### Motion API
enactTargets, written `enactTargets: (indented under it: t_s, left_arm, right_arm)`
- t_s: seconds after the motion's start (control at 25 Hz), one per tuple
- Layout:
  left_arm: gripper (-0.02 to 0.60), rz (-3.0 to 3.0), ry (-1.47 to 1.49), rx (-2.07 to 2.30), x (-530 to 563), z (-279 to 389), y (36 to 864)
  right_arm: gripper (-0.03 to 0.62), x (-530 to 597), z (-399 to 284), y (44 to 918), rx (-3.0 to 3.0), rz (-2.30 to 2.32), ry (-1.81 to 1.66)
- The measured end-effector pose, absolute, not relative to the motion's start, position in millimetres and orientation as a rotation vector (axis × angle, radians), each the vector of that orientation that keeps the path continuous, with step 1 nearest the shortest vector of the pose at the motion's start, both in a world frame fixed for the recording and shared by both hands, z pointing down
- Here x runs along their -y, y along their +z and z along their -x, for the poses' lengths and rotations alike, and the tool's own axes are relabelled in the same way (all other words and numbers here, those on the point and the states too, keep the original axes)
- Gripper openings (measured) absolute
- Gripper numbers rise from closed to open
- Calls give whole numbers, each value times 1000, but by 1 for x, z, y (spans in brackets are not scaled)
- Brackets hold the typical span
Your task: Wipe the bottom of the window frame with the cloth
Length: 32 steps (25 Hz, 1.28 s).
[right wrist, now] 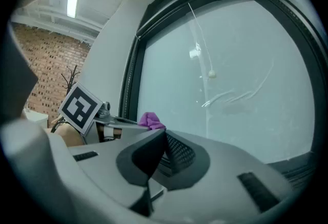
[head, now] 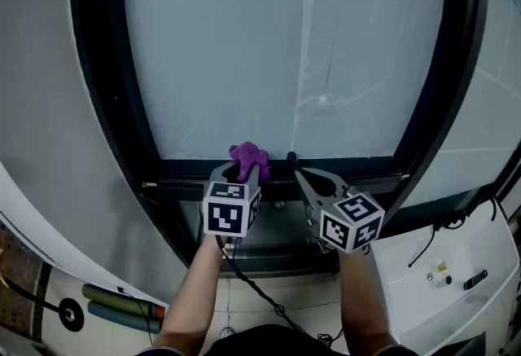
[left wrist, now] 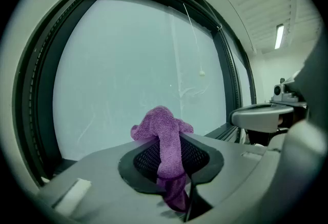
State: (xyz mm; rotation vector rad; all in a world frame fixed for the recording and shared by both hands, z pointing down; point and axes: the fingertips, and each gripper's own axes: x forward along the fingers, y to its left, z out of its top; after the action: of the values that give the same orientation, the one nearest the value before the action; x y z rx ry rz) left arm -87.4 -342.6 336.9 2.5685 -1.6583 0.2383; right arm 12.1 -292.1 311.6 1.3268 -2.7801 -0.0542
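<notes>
Two grippers. Left gripper (left wrist: 169, 141) first, fingers (left wrist: 205, 159)?
Pinched tight on the purple cloth (left wrist: 165, 133). A bunched tuft sticks out past the tips.
Right gripper (right wrist: 163, 135)?
Fingers pressed together, nothing between them.
Where's the cloth sit?
Head view puts it at the bottom rail of the window frame (head: 358, 180), low against the glass (head: 285, 45). Touching the rail or not, can't tell.
Grippers relative to each other?
Side by side and near, right tip just beside the cloth, both aimed at the rail. Bare forearms (head: 195, 297) behind them.
</notes>
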Motion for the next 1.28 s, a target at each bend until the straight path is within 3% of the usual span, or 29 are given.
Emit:
enactTargets:
  t_s: [0.6,1.28]
  left_arm:
    - [86,-2461,299,1708,422,71,394]
    - [86,-2385,521,1766,435,76,421]
  right_arm:
    - [15,304,-49,319,2718,-1443,-35]
    - [15,306,-49,320,2707,-1452,-33]
